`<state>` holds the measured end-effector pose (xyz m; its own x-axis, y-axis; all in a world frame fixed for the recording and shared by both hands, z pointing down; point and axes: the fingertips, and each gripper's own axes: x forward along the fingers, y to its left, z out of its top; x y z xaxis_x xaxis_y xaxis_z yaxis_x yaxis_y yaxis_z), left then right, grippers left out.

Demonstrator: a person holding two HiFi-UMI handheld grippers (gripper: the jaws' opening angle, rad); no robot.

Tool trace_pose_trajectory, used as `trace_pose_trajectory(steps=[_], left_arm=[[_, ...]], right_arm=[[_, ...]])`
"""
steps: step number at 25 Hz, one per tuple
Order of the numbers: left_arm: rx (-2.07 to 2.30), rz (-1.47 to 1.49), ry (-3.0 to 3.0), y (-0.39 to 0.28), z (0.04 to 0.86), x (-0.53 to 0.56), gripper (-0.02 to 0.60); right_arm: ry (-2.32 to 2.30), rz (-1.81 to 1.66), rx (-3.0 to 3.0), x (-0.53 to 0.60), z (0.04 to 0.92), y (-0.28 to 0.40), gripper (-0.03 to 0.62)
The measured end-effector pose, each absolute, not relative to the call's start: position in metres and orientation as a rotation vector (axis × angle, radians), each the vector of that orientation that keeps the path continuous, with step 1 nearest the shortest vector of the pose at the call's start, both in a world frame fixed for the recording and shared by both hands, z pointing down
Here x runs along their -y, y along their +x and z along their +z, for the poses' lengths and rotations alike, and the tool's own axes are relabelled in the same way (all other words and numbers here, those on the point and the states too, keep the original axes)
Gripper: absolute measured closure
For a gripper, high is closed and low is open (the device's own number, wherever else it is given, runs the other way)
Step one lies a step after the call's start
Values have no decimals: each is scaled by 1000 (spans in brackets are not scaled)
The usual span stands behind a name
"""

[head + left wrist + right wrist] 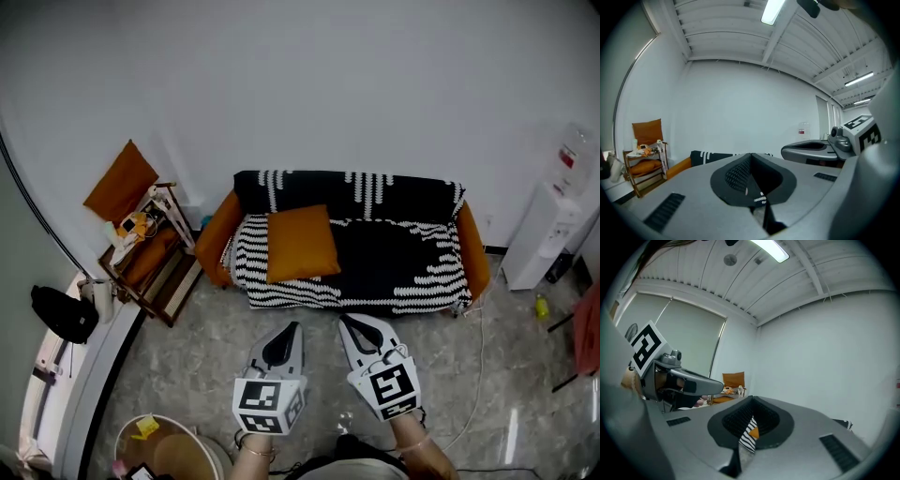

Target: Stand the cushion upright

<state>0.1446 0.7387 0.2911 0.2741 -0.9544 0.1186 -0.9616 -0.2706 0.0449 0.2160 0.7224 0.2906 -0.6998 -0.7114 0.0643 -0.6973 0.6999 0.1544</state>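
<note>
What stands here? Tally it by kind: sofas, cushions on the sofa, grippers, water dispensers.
Sofa: 1
Cushion on the sofa: 1
Grippers: 2, the left gripper and the right gripper
Water dispenser: 1
Total: 5

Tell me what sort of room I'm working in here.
Probably an office lounge or waiting corner: a small orange-armed sofa under a black-and-white knitted throw with an orange square cushion on it, a white floor-standing water dispenser to its right, and bare white walls.
</note>
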Motion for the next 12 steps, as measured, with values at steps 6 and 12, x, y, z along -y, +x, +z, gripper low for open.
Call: trace_pose_trajectory(steps=[6, 12], left_arm=[[1850, 123, 2406, 158, 294, -701, 561], [1876, 137, 2379, 160, 300, -673, 561]], right_arm=[[1090, -178, 2797, -682, 297, 224, 600], [1058, -145, 2812, -652, 303, 227, 600]])
